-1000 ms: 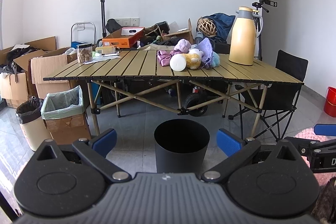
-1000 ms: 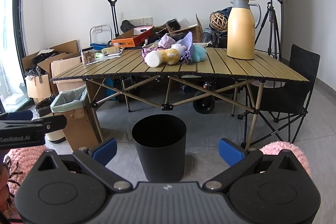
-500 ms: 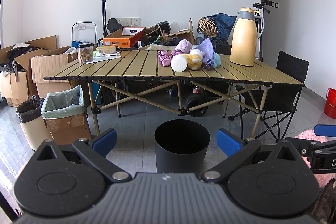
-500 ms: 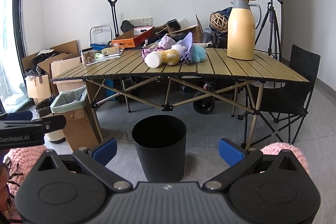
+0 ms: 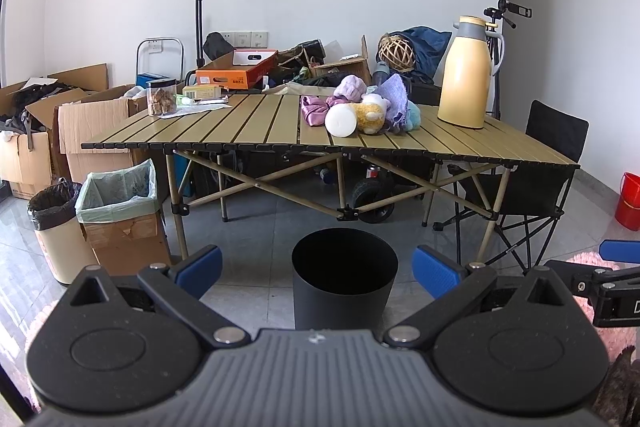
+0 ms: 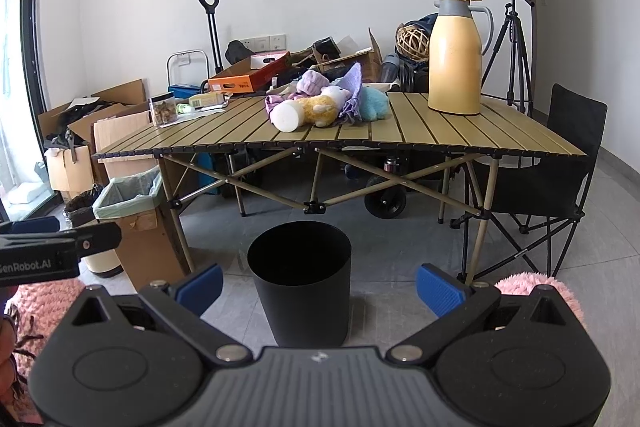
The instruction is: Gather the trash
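Inside, black bin interior indiscernible.

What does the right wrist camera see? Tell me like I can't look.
An open hand-held gripper points at an empty-looking black bin on the floor. Behind stands a folding table holding stuffed toys and a tall yellow jug.

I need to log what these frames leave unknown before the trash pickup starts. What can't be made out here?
- Inside of the black bin: too dark in both views to tell whether it holds anything.
- Lined cardboard box and lined round bin: contents hidden by their rims and liners.
- Label on the small box on the folding table: too small to read.
- Floor nearest the camera: covered by the left gripper and right gripper.
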The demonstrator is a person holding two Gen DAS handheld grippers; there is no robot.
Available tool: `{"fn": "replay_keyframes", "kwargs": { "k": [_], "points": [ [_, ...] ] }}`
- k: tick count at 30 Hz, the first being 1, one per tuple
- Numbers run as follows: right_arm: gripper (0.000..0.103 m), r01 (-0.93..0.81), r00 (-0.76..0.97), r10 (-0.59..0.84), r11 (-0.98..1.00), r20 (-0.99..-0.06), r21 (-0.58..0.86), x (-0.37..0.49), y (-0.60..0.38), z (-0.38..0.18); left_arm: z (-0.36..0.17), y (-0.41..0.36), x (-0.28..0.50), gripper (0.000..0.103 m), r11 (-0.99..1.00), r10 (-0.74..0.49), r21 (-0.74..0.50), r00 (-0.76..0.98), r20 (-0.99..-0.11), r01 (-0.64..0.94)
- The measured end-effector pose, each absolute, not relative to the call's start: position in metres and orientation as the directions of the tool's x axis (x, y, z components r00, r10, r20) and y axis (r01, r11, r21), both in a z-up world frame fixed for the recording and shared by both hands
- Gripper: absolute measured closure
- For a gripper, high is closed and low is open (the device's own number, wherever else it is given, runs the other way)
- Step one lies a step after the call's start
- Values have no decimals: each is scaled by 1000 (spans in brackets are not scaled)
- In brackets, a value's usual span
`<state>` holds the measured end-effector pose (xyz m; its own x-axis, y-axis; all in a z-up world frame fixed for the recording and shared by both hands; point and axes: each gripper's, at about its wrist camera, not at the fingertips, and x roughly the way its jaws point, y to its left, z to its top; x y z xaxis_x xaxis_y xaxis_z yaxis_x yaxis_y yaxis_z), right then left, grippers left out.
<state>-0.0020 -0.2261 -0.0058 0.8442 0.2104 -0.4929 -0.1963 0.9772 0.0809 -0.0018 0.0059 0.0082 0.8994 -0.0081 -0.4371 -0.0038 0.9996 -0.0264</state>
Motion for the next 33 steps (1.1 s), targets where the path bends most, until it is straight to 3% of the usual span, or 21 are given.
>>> {"fn": "replay_keyframes", "kwargs": {
  "k": [18,33],
  "points": [
    [0,-176,855,195,981,-481,86,11,-229,-4,7,5,21,0,1000,-23,-21,907,-421,16],
    [0,-161,860,187,982,-475,95,63,-236,-7,-3,0,83,0,996,-85,-29,899,-429,81]
  ]
}}
